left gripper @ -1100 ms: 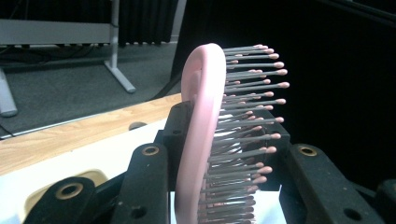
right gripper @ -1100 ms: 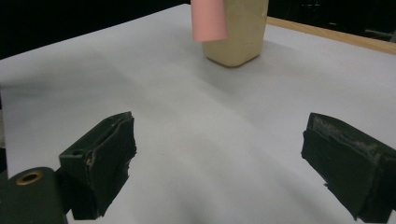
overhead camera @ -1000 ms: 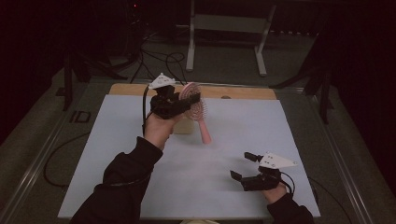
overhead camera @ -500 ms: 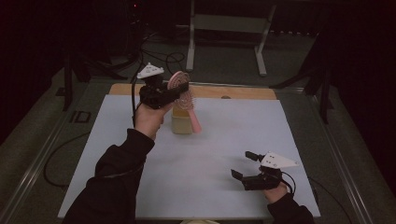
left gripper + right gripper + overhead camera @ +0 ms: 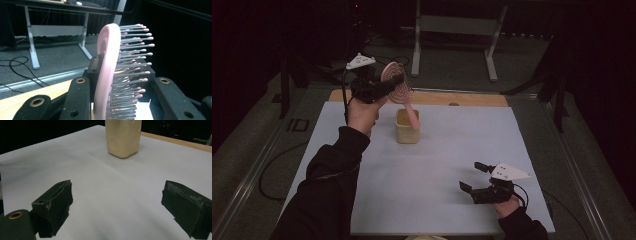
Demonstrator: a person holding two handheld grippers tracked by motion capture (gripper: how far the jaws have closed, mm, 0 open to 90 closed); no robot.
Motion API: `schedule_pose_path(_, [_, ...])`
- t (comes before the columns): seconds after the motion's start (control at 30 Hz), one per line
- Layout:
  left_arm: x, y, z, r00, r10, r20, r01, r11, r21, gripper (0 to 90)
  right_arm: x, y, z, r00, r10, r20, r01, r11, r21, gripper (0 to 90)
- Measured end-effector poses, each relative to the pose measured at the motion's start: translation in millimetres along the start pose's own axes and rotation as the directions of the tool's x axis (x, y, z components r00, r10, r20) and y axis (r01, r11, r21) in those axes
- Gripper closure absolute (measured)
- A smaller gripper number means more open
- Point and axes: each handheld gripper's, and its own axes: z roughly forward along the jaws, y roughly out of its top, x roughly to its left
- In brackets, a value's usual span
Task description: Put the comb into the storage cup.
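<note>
A pink hairbrush (image 5: 398, 89) was held up above the far part of the table, its round head uppermost and its handle slanting down and to the right, w/ the long axis running from upper left to lower right in the high view. The handle's lower end reached into the open top of a cream-coloured container (image 5: 407, 126) standing on the white table cover (image 5: 422, 175); whether it touched the inside could not be told. The head was pinched between the jaws of the left gripper (image 5: 384, 86), one jaw against the smooth back and the other on the bristle side, as seen in the left gripper view, where the brush (image 5: 110, 75) rose edge-on w/ bristles pointing right. The left gripper was raised well clear of the cover, approx. over the container's left rear. The right gripper (image 5: 474, 177) was kept low near the front right of the cover, well apart from brush and container, its jaws spread wide w/ nothing between them. In the right gripper view the container (image 5: 123, 137) was seen ahead, beyond the spread jaws. A wooden table edge (image 5: 472, 99) was visible along the far side.
</note>
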Motion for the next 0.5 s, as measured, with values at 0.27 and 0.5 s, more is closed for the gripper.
schedule_pose_path(0.27, [7.3, 7.9, 0.4, 0.9996, 0.001, -0.027, -0.001, 0.9999, -0.01, 66.1, 0.2, 0.0, 0.3, 1.0, 0.0, -0.002, 0.0, 1.0, 0.0, 9.4])
schedule_pose_path(0.5, [13.7, 11.8, 3.5, 0.9989, -0.001, -0.047, 0.0, 0.9998, -0.021, 66.1, 1.0, -0.2, 1.2, 1.0, 0.002, -0.005, -0.002, 1.0, 0.004, 9.4])
